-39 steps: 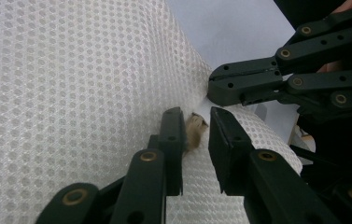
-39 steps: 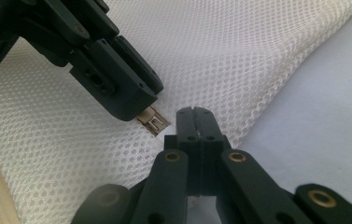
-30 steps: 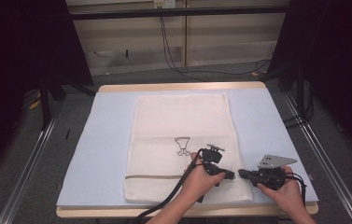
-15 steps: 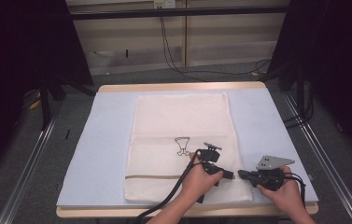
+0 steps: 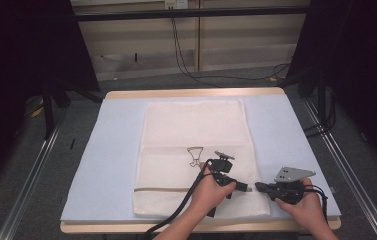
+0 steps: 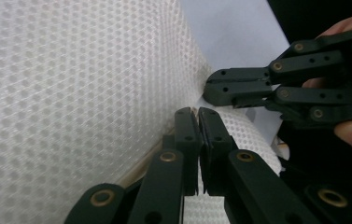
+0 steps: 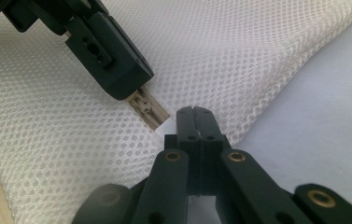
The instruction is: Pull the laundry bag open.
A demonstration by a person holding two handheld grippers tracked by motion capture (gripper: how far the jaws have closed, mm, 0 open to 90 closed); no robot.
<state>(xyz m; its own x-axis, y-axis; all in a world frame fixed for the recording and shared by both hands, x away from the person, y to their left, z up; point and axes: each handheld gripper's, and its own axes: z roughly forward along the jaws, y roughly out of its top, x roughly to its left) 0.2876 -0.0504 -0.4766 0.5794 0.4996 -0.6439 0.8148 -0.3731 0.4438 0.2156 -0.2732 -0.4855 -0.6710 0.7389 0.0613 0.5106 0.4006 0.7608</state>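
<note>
High view: we see a white mesh laundry bag (image 5: 196, 155) flat on the pale blue table cover (image 5: 111, 165), near the middle, with a small black print (image 5: 194, 156) on it. Our left gripper (image 5: 241, 188) sits on the bag's lower right part, close to the brown zip line (image 5: 161, 189). Left gripper view: jaws have just been closing and are now clenched on the bag's edge right at the zip end. Right gripper view: the left one's jaw tips sit over the zip slider (image 7: 143, 106), clamped there. Right gripper (image 5: 259, 186) is at the bag's right edge, just beside the left one, tips nearly meeting; its jaws are pressed together on the mesh corner (image 7: 229, 130) by the zip end
</note>
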